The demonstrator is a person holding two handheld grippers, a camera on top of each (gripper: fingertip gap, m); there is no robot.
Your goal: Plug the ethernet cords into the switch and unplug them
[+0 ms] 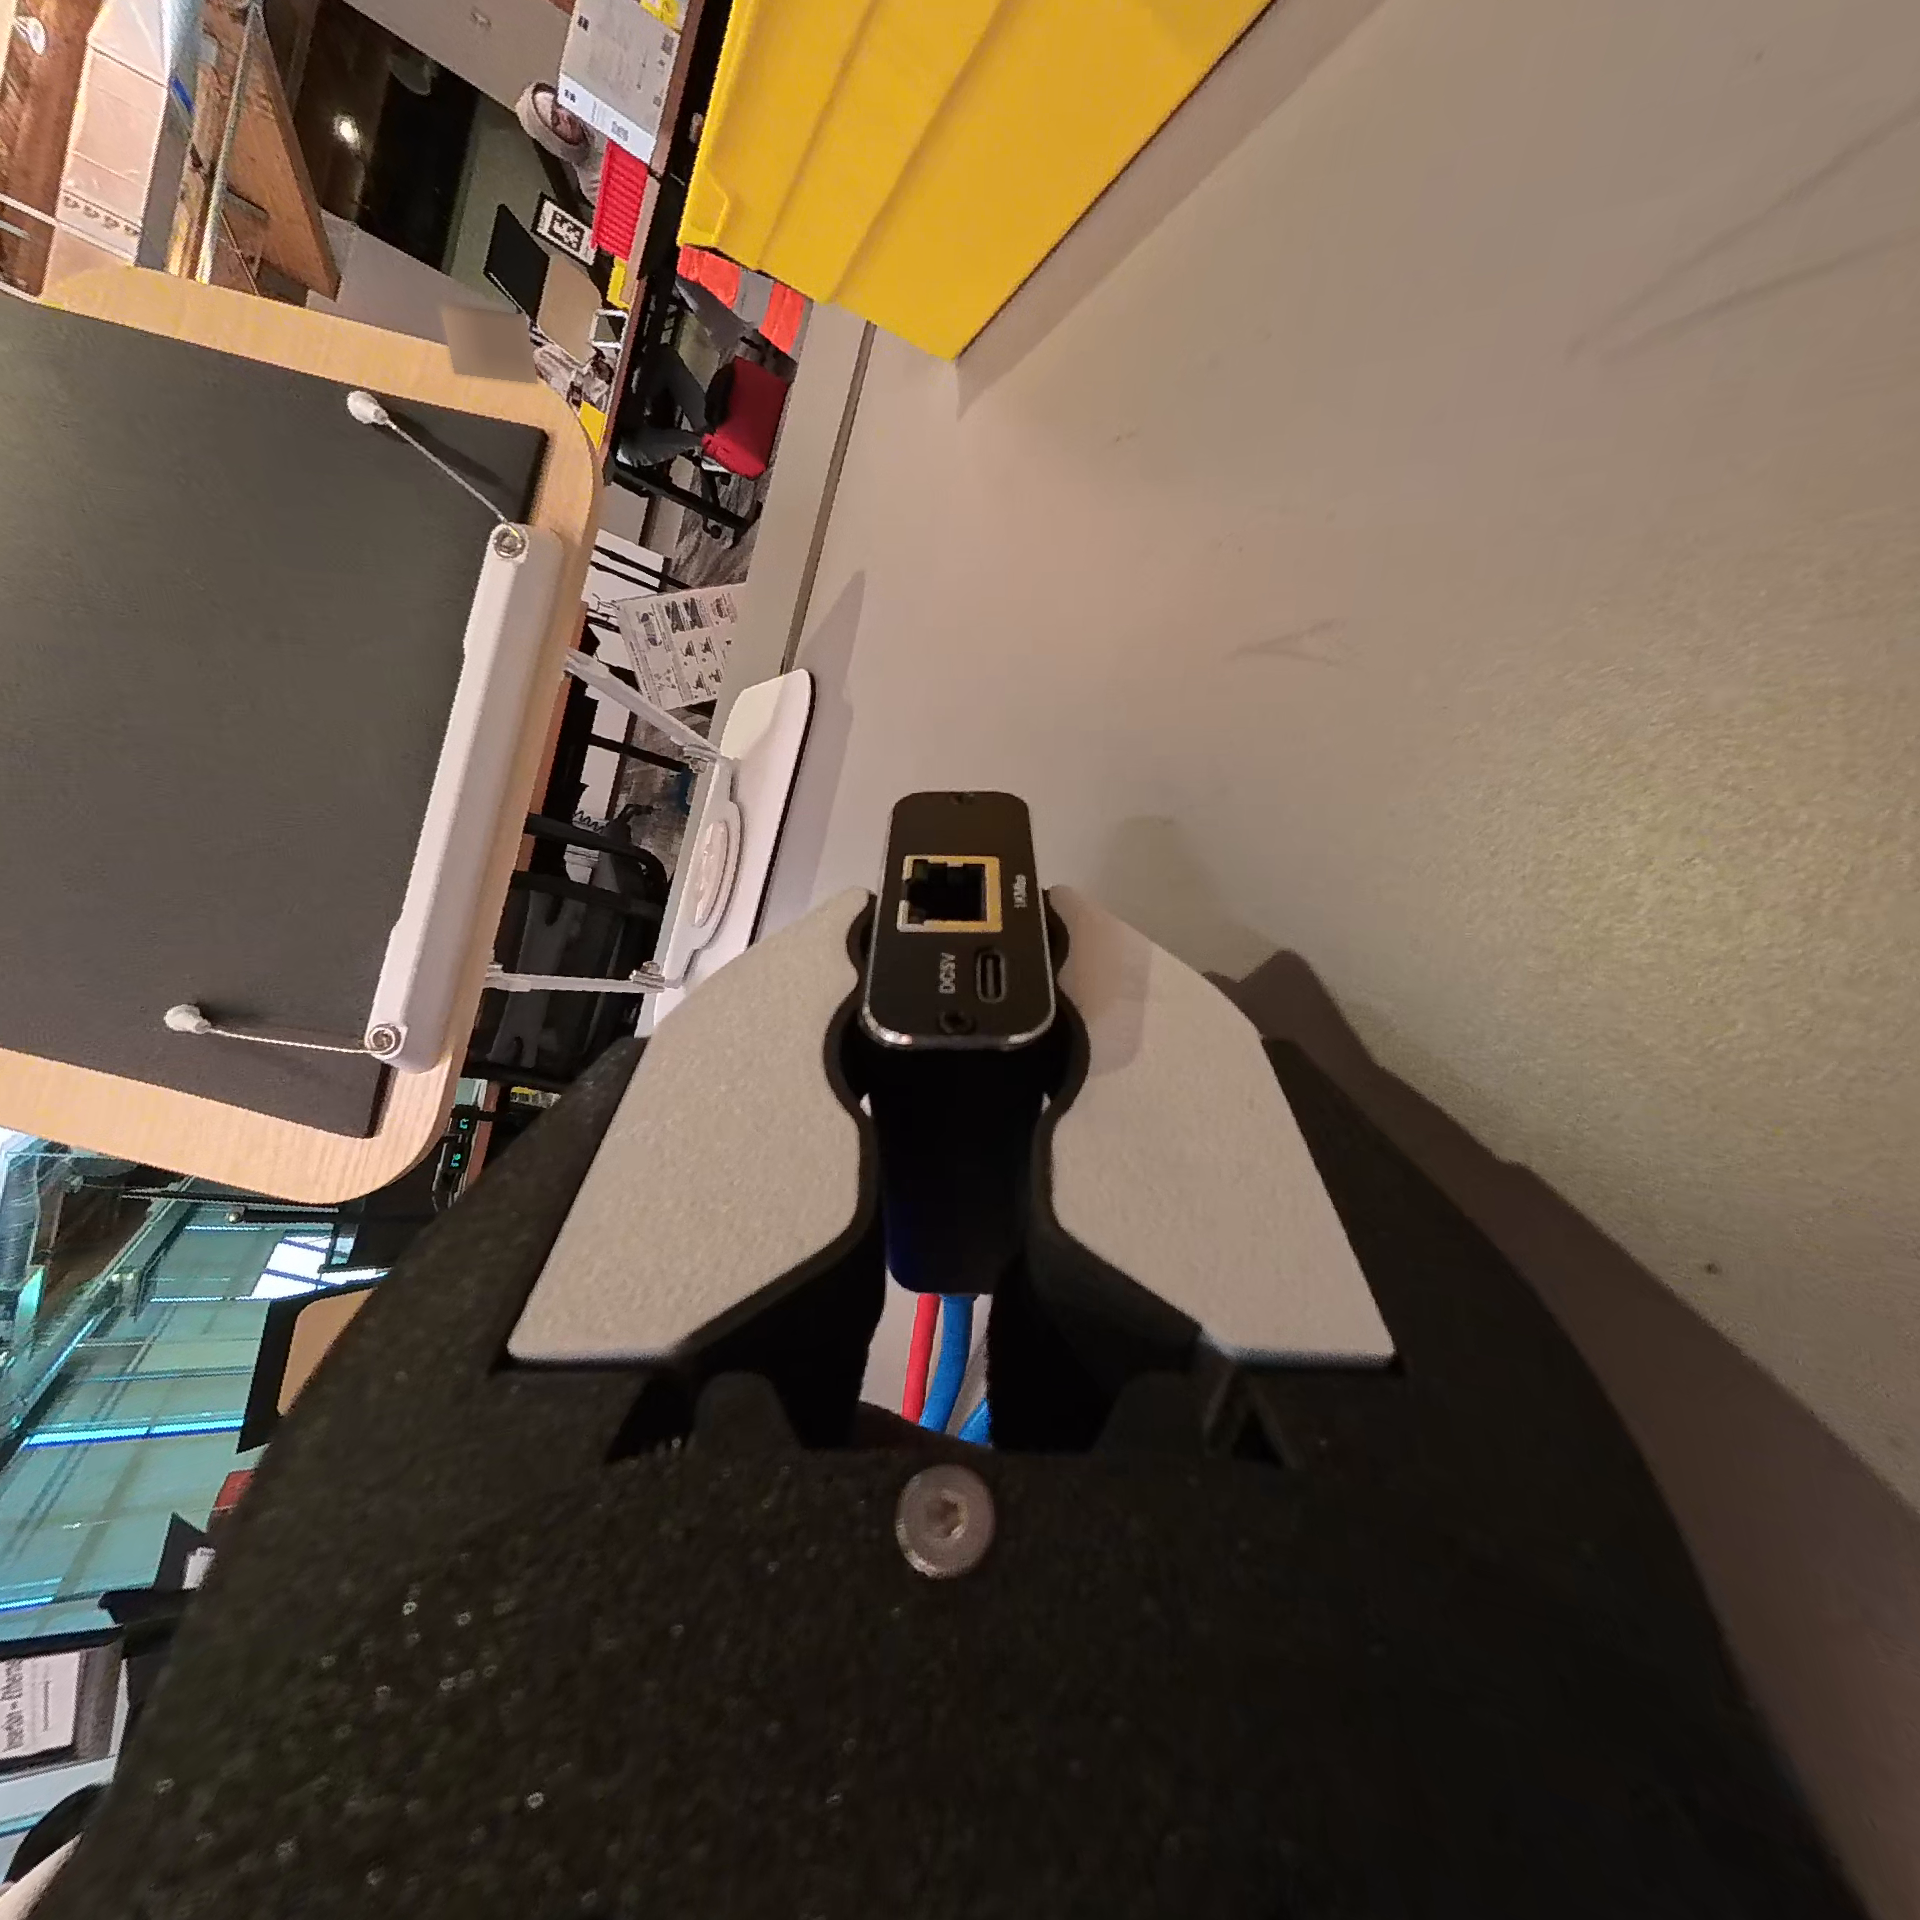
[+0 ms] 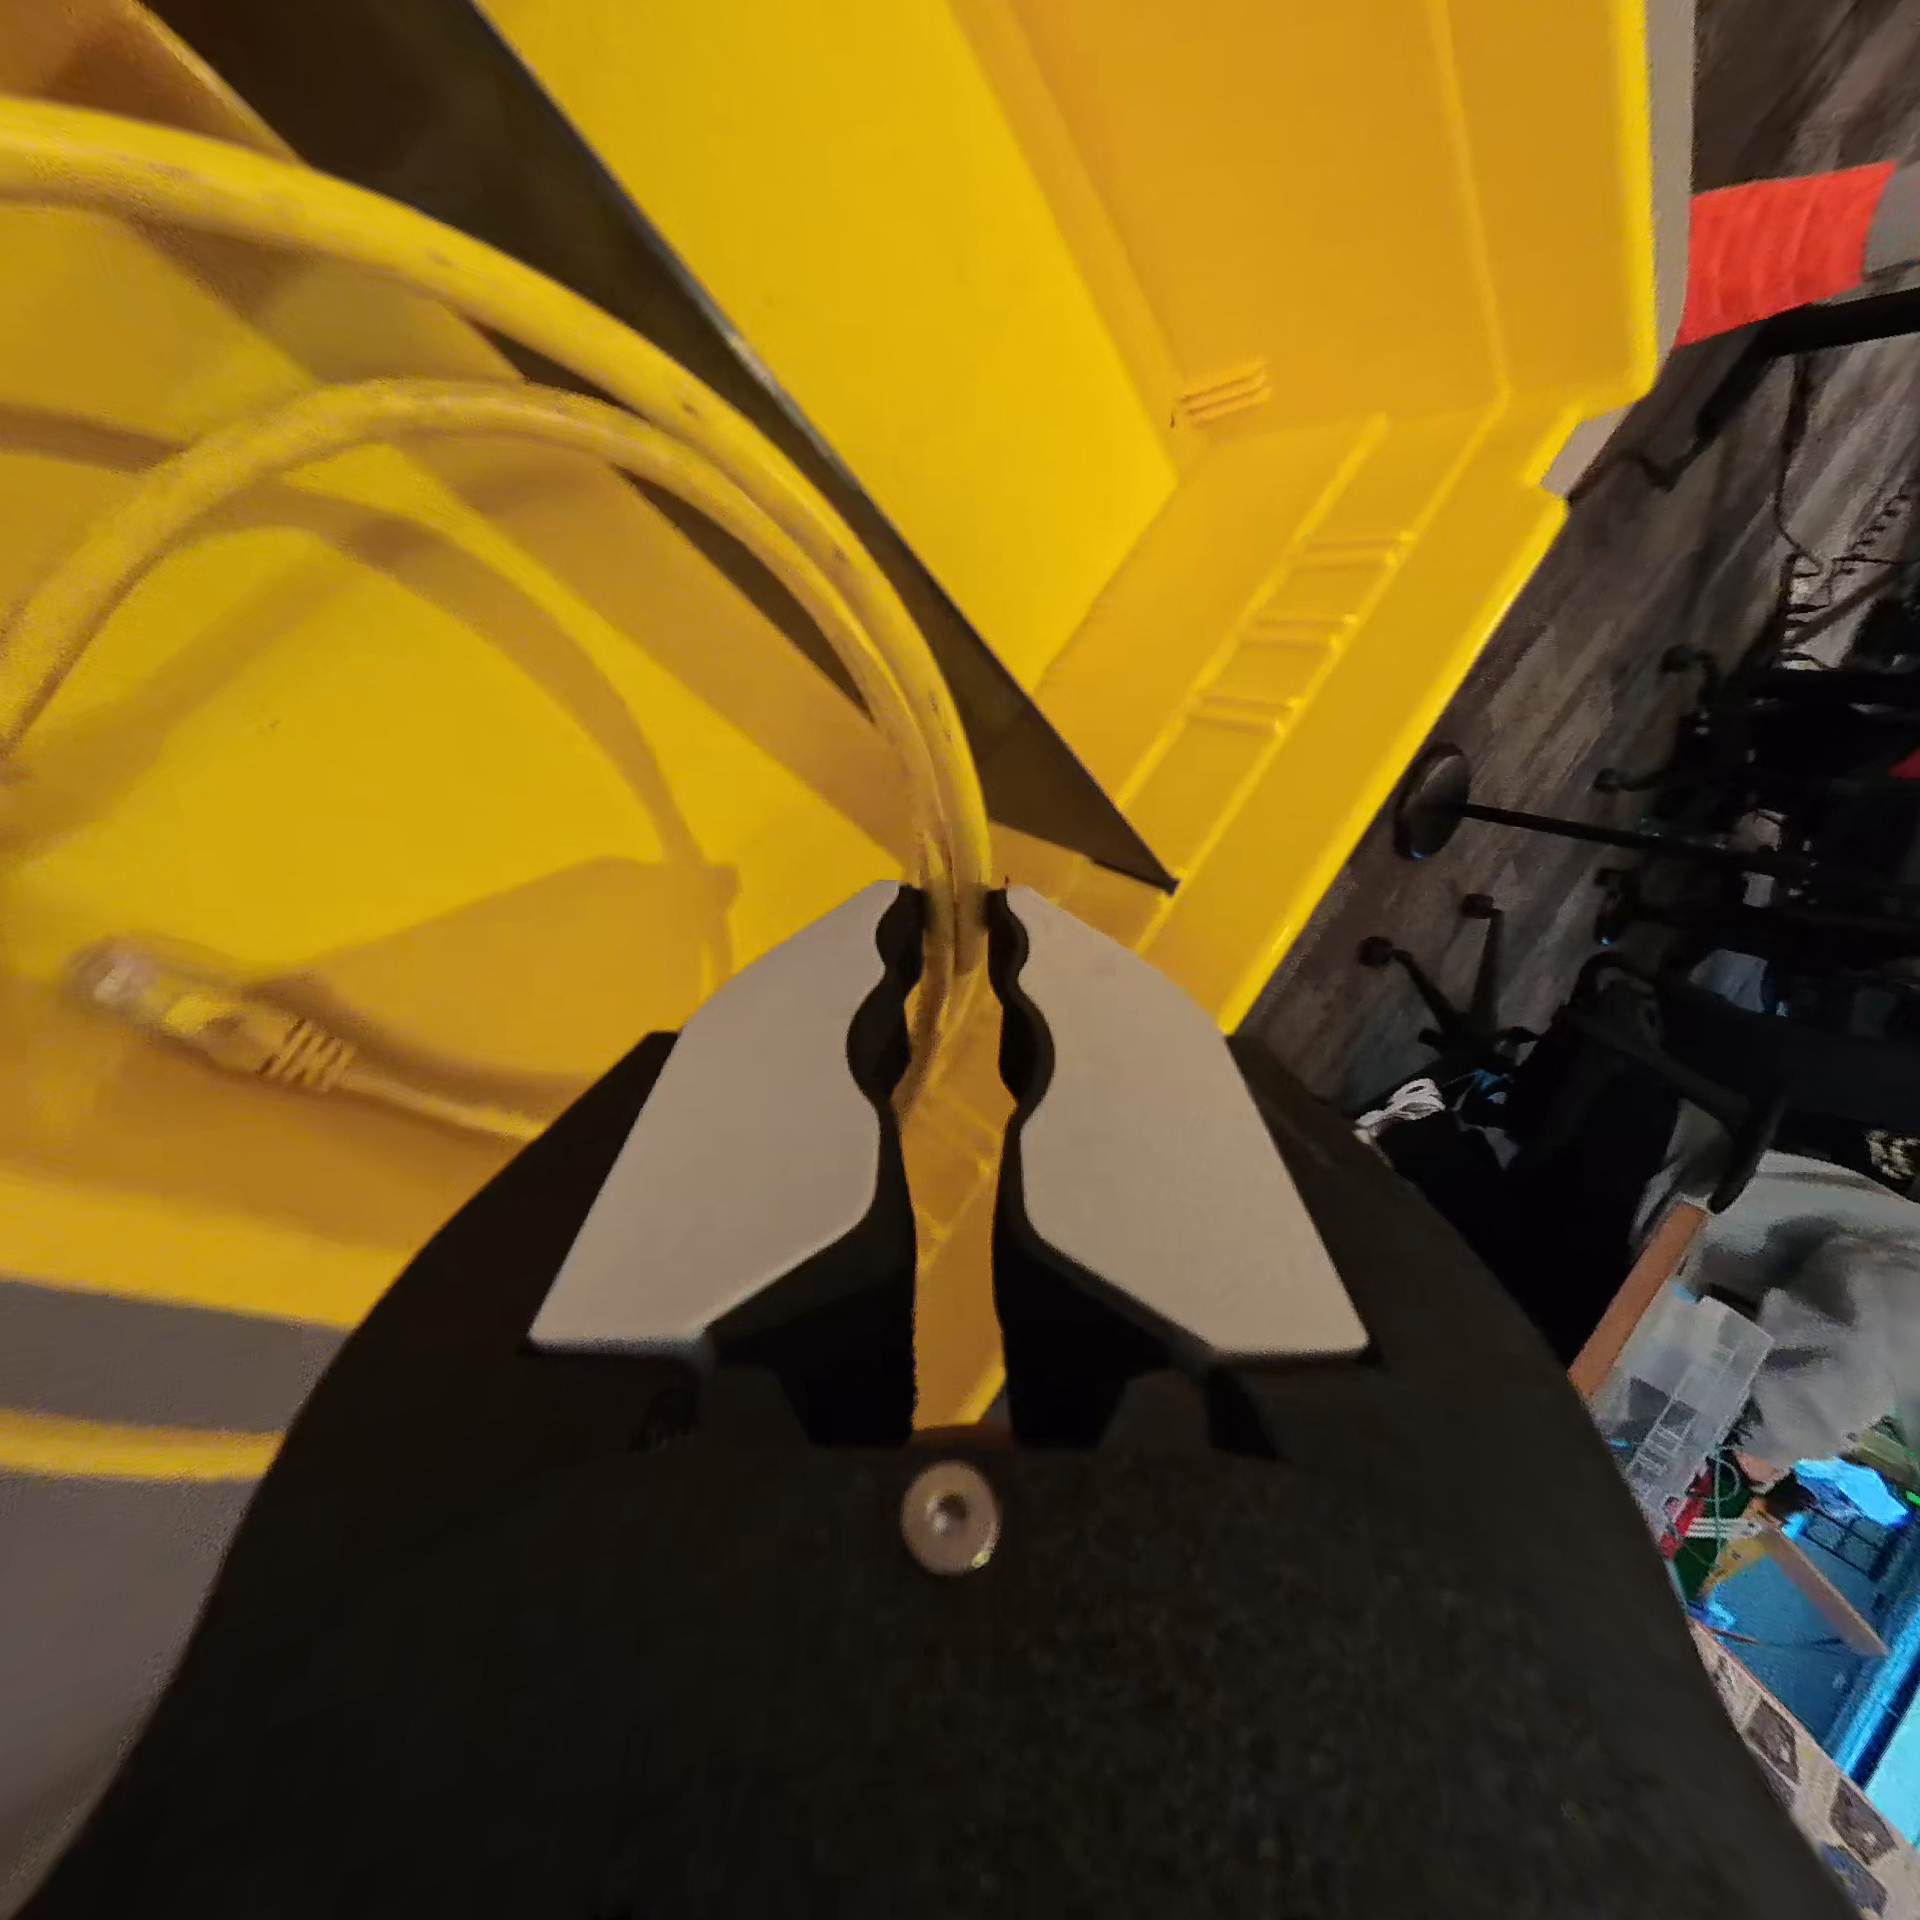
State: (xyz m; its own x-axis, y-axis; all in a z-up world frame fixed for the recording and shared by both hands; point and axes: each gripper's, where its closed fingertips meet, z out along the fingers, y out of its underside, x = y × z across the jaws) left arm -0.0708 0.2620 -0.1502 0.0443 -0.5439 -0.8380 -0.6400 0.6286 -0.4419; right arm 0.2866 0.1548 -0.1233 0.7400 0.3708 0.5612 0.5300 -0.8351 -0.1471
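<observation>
In the left wrist view my left gripper (image 1: 956, 935) is shut on a small black switch (image 1: 956, 920). The switch's end face points at the camera and shows one empty ethernet port and a small oval port. A red cord (image 1: 920, 1351) and a blue cord (image 1: 956, 1361) hang below the switch between the fingers. In the right wrist view my right gripper (image 2: 951, 914) is shut on a looped yellow ethernet cord (image 2: 727, 488). The cord's clear plug (image 2: 197, 1013) hangs free at the left, over a yellow bin (image 2: 1039, 312).
A white table top (image 1: 1455, 727) fills the right of the left wrist view, with the yellow bin (image 1: 914, 156) at its far end. A wooden board with a dark mat (image 1: 208, 675) stands at the left. Chairs and stands (image 2: 1714, 831) crowd the floor at the right. Tip to tip, the grippers are about 35 centimeters apart.
</observation>
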